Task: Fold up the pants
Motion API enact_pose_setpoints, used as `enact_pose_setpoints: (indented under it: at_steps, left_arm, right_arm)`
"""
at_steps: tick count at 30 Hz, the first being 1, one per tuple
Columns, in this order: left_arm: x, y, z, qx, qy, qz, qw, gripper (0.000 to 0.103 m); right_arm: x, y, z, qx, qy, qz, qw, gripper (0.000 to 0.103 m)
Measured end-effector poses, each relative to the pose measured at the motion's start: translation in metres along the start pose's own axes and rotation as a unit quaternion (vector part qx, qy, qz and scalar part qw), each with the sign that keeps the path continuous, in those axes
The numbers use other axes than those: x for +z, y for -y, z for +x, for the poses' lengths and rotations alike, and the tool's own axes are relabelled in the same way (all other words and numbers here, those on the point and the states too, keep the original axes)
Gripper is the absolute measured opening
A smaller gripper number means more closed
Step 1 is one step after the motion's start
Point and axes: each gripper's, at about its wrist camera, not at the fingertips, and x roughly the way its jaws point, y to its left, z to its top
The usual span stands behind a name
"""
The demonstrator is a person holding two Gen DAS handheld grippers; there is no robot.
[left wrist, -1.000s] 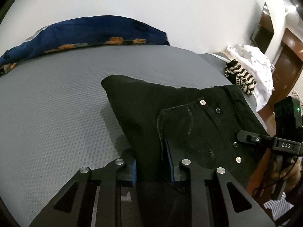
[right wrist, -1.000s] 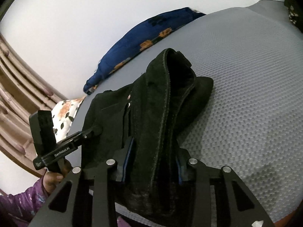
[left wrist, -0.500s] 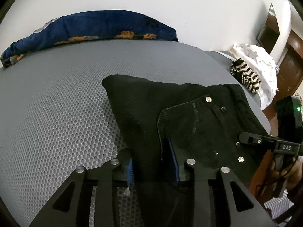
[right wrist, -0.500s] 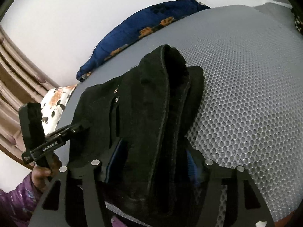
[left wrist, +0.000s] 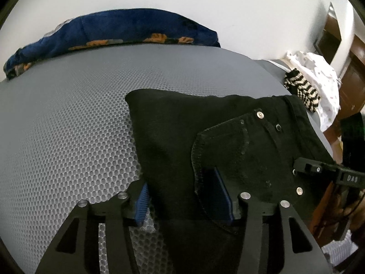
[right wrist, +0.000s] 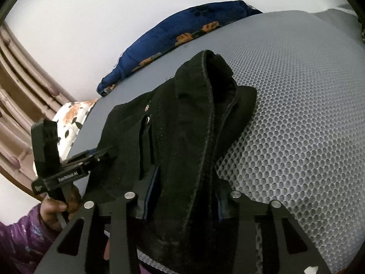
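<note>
Black pants (left wrist: 205,137) lay on the bed (left wrist: 68,125) — left claw (left wrist: 184,196) just opened, apart w/ fabric between; right claw (right wrist: 182,196) just closed, clamped on pants.

Soft even indoor light, strong fisheye edge warp, dark corners, slight blur.

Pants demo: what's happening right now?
A person with a gripper in each hand is folding black pants on a grey mesh mattress. The left gripper straddles the near edge of the pants by the pocket; its jaws have just been opening and its left pad stands clear of the cloth. The right gripper has a bunched, raised fold between its jaws, which have just been closing; whether the pads press is unclear. A blue pillow lies at the far edge.
</note>
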Motion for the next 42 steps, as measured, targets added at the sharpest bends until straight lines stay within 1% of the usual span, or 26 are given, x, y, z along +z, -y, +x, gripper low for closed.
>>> enact_pose_setpoints:
  at_steps: [1,4,7,21,29,32,33,35,37,39,42]
  left_arm:
    - [0.0,0.002,-0.001,-0.001,0.004,0.004,1.0,0.043]
    - [0.0,0.004,-0.006,0.005,0.015,0.011,0.9998,0.032]
    - [0.002,-0.002,-0.011,-0.009,0.022,-0.013,0.9996,0.028]
    - [0.001,-0.009,-0.023,-0.005,0.024,-0.017,0.9995,0.027]
    - [-0.002,-0.009,-0.024,-0.004,0.022,-0.014,0.9997,0.027]
    - [-0.001,-0.008,-0.022,-0.004,0.02,-0.015,0.9997,0.027]
    - [-0.001,-0.008,-0.021,-0.003,0.019,-0.015,0.9997,0.028]
    - [-0.001,-0.008,-0.02,-0.002,0.017,-0.017,0.9997,0.029]
    - [-0.001,-0.008,-0.018,-0.002,0.015,-0.019,0.9997,0.031]
    - [-0.002,-0.009,-0.017,-0.001,0.013,-0.02,0.9997,0.033]
    - [-0.003,-0.009,-0.013,0.005,0.01,-0.021,0.9997,0.041]
  right_arm:
    - [0.0,0.0,0.0,0.001,0.0,0.002,1.0,0.037]
    - [-0.001,0.001,-0.002,0.007,0.004,0.008,1.0,0.036]
    - [-0.001,0.003,-0.004,0.016,0.008,0.016,1.0,0.035]
    - [-0.001,0.001,-0.008,0.043,0.011,0.039,0.998,0.034]
    - [-0.001,-0.002,-0.003,0.04,0.003,0.035,0.999,0.034]
    - [-0.001,-0.001,-0.001,0.04,0.0,0.04,0.998,0.036]
    - [-0.002,-0.001,0.0,0.037,-0.001,0.039,0.999,0.036]
    - [-0.002,-0.004,0.0,0.03,-0.002,0.032,0.999,0.041]
    - [-0.002,-0.003,0.002,0.027,-0.003,0.037,0.999,0.044]
    - [-0.002,-0.002,0.003,0.029,-0.003,0.041,0.999,0.045]
    - [-0.002,-0.001,0.002,0.029,-0.004,0.04,0.999,0.046]
